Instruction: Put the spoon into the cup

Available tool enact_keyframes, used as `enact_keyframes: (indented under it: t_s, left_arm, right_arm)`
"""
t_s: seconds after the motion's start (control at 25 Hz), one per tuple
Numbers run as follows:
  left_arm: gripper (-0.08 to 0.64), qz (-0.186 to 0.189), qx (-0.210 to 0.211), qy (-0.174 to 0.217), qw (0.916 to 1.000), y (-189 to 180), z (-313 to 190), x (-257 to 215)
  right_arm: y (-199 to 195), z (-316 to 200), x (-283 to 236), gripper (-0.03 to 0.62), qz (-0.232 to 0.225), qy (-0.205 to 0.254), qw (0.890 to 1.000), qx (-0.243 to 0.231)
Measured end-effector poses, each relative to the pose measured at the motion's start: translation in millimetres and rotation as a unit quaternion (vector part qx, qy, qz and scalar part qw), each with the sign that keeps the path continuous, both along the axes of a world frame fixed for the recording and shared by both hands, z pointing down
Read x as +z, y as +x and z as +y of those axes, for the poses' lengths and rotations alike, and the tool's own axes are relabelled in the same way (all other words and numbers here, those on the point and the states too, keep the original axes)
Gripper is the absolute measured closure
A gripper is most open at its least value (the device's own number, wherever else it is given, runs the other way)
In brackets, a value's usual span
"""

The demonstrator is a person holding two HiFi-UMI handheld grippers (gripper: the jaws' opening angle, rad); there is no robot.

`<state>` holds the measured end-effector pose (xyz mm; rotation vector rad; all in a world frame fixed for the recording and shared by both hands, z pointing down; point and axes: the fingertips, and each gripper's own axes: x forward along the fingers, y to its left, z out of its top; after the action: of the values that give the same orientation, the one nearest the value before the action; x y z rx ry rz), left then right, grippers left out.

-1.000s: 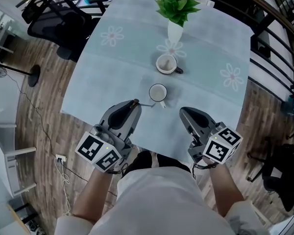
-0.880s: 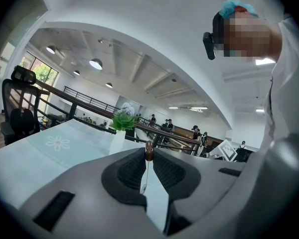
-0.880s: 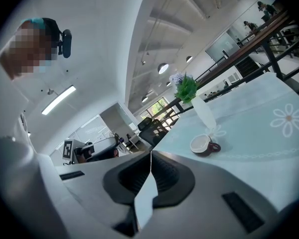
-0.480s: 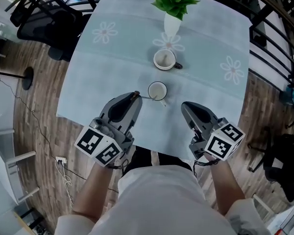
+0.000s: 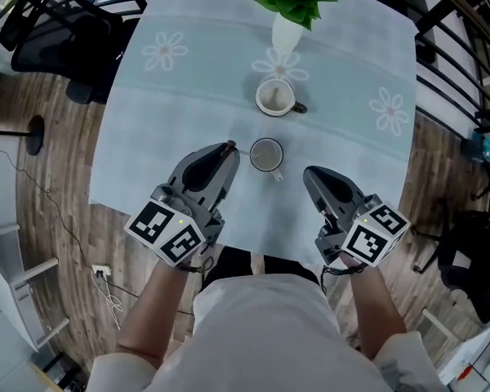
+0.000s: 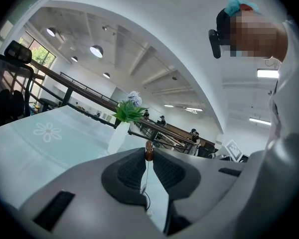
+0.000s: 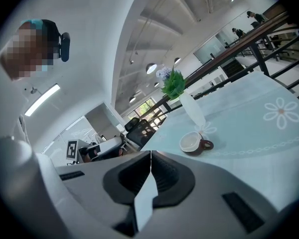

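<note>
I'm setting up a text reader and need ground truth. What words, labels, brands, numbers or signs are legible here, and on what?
None: no word, brand or number is legible.
Left marker cube and right marker cube: square patterns only.
Tablecloth: flower prints only.
Near cup and far cup: plain.

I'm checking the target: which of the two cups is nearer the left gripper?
The white-handled cup just past the spoon held in the left gripper; the dark-handled cup stands farther off beside the vase.
</note>
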<state>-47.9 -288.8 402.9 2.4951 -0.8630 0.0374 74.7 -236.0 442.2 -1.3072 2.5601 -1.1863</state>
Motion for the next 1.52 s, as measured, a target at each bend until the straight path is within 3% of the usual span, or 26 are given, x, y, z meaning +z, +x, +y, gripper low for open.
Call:
enact_keyframes:
  t_s: [1.0,1.52]
  left_arm:
    - [0.500,0.005,0.029,-0.076,0.9967,24,-32,91]
    - [0.500,0.000,0.033,-0.095,0.9949,26,-31,120]
  right_arm:
    - [16,-13,51,0.569,0.024,-0.049,0.998,0.029]
    - [19,-4,70,0.569,0.025,-0.067,0.997,0.032]
